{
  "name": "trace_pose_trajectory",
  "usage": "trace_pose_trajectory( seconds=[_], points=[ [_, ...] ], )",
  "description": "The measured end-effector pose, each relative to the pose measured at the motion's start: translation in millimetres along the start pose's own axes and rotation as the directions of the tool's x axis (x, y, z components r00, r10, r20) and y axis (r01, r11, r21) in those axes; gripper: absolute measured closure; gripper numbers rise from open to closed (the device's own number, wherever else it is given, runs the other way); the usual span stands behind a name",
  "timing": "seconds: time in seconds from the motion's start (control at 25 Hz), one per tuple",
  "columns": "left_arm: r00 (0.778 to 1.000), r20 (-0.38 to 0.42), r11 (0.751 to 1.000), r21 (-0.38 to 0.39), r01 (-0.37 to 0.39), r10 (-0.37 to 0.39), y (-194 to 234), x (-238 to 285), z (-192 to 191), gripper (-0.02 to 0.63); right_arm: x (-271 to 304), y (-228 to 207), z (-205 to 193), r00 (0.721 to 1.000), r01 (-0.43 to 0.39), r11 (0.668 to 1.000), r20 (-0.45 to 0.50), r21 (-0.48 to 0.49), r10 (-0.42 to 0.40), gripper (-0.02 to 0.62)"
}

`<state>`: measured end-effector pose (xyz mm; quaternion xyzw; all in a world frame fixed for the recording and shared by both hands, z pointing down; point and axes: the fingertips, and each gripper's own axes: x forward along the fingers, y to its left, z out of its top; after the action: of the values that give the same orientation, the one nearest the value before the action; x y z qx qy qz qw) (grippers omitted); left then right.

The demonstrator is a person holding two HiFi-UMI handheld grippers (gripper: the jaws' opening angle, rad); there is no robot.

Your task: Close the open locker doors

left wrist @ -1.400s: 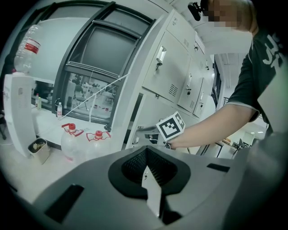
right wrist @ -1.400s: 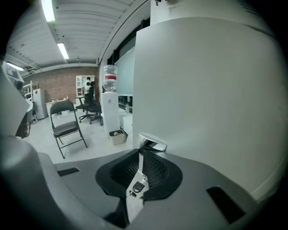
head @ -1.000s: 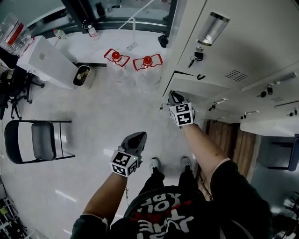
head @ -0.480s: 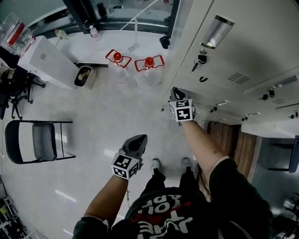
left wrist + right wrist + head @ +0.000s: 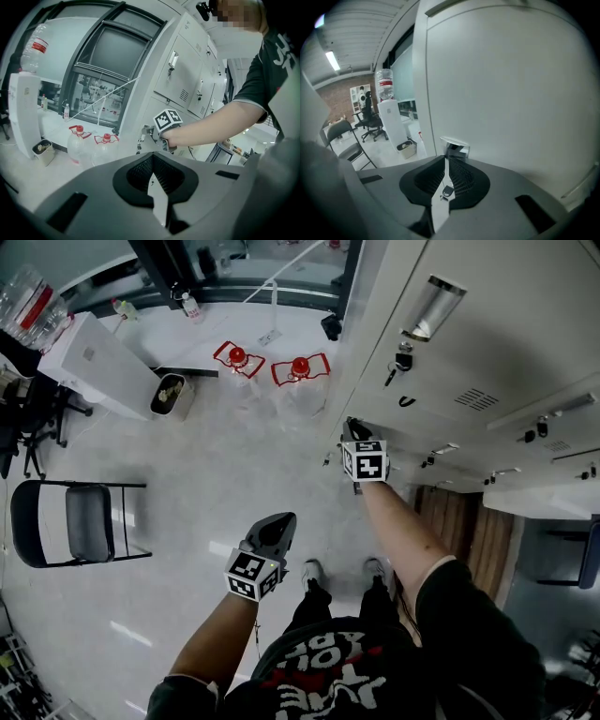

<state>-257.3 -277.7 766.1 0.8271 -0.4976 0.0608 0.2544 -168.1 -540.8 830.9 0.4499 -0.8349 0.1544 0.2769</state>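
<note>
In the head view, the right gripper [image 5: 351, 429] touched the left edge of the shut locker door [image 5: 441, 418], arm outstretched, while the left gripper [image 5: 278, 521] hung over open floor [image 5: 187, 456]. In the left gripper view, its jaws were pressed together, empty. In the right gripper view, closed empty jaws pointed at the door's latch [image 5: 454, 146], just beyond their tips.

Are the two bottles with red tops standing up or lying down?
Standing up: the left bottle and the right bottle both rest on their bases on the floor, red caps on top.
</note>
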Motion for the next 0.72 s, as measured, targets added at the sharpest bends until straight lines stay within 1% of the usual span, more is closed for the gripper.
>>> trace_pose_trajectory(
  seconds=[0.08,0.12,0.2,0.28,0.4,0.52,0.64,0.72],
  points=[
    [1.000,-0.009,1.000,-0.004,0.001,-0.001,-2,-2,-1,0.598,0,-9,-12,0.999,0.024,0.998,-0.045,0.055,-0.021,0.543],
    [1.000,-0.013,1.000,-0.005,0.002,-0.002,-3,-2,-1,0.598,-1,-14,-17,0.998,0.038,0.997,-0.060,0.064,-0.034,0.543],
    [1.000,-0.023,1.000,-0.007,0.005,-0.005,-6,-3,-4,0.598,-5,-22,-22,0.997,0.048,0.998,-0.065,0.050,-0.044,0.542],
    [1.000,-0.027,1.000,-0.007,0.007,-0.008,-8,-3,-5,0.598,-9,-25,-22,0.998,0.034,0.999,-0.061,0.021,-0.033,0.542],
    [1.000,-0.029,1.000,-0.011,0.009,-0.010,-13,-1,-5,0.598,-21,-23,-23,0.998,0.002,1.000,-0.058,-0.011,-0.003,0.541],
    [1.000,-0.019,1.000,-0.004,0.014,-0.014,-19,3,-2,0.598,-39,-19,-28,0.998,-0.036,0.999,-0.052,-0.014,0.036,0.541],
    [1.000,0.005,1.000,0.011,0.021,-0.021,-26,11,8,0.598,-69,-11,-35,0.993,-0.113,0.994,-0.027,0.008,0.113,0.543],
    [1.000,0.018,1.000,0.013,0.023,-0.023,-33,15,18,0.598,-96,-6,-40,0.984,-0.179,0.984,-0.003,-0.001,0.179,0.543]
  ],
)
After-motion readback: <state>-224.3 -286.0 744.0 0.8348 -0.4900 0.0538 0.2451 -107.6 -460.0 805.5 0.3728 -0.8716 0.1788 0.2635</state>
